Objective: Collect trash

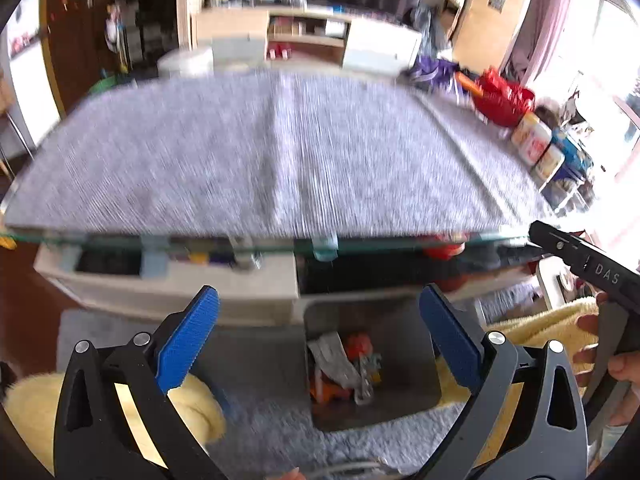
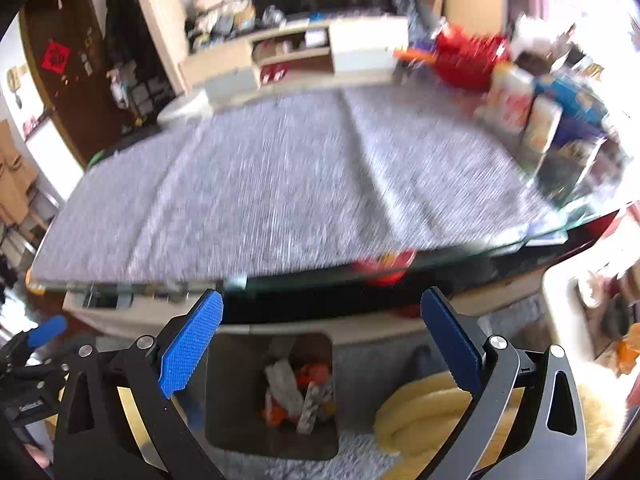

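Note:
A dark grey bin (image 1: 404, 396) stands on the floor in front of the table, with crumpled grey and orange trash (image 1: 346, 364) inside. It also shows in the right wrist view (image 2: 232, 408), with the same trash (image 2: 298, 392). My left gripper (image 1: 320, 336) is open and empty, above and in front of the bin. My right gripper (image 2: 322, 340) is open and empty, also above the bin. The right gripper's black body (image 1: 588, 264) shows at the right edge of the left wrist view. The left gripper's blue fingertip (image 2: 48, 330) shows at the left edge of the right wrist view.
A glass-topped table with a grey cloth (image 1: 280, 152) fills the middle of both views (image 2: 280, 184). Cans, a red bag (image 1: 502, 98) and boxes (image 2: 532, 108) stand at its far right. A pale yellow fluffy thing (image 2: 420, 416) lies right of the bin.

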`<state>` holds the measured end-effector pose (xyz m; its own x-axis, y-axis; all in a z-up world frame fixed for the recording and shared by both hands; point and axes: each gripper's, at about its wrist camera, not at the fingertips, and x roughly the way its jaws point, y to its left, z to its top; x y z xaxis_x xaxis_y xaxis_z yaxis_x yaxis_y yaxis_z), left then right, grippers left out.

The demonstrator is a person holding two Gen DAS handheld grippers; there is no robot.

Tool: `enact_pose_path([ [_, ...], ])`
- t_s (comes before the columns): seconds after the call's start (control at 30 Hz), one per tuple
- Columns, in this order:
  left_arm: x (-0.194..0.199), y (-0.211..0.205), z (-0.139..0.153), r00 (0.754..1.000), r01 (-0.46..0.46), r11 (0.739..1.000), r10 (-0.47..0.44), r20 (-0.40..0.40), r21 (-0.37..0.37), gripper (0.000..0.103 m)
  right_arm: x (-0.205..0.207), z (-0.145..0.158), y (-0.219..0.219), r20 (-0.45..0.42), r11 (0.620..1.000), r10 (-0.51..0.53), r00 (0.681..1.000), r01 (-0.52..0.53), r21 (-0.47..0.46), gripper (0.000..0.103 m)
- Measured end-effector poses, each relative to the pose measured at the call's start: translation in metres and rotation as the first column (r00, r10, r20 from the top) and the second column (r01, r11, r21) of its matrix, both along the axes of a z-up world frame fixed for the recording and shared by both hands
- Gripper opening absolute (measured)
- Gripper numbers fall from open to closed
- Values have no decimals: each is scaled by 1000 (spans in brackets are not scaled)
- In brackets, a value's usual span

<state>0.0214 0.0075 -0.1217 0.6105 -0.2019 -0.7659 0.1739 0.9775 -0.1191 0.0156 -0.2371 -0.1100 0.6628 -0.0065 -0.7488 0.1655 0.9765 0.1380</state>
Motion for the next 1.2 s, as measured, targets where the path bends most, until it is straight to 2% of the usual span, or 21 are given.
enact_pose_path([
  [0.07, -4, 0, 15, 999, -19, 1000, 18, 51, 21, 95, -7, 15, -1, 57, 1000, -20, 998, 21, -16, 100],
  [0.2, -14, 2, 42, 989, -38, 999, 34, 145, 19, 95, -21, 39, 5, 160, 996, -28, 987, 41, -80, 100],
  [0.3, -26, 1, 59, 972, -53, 998, 42, 233, 43, 95, -29, 49, 10, 192, 992, -24, 981, 48, -120, 100],
  [0.4, -33, -1, 70, 954, -70, 995, 44, 297, 77, 95, -32, 54, 12, 213, 993, -19, 977, 44, -113, 100],
  [0.87, -36, 7, 70, 957, -100, 993, 81, 278, 56, 95, -48, 71, 21, 248, 990, -18, 969, 51, -128, 100],
  [1.2, -39, 11, 77, 950, -108, 993, 91, 298, 42, 95, -50, 74, 29, 253, 988, -4, 967, 43, -149, 100],
])
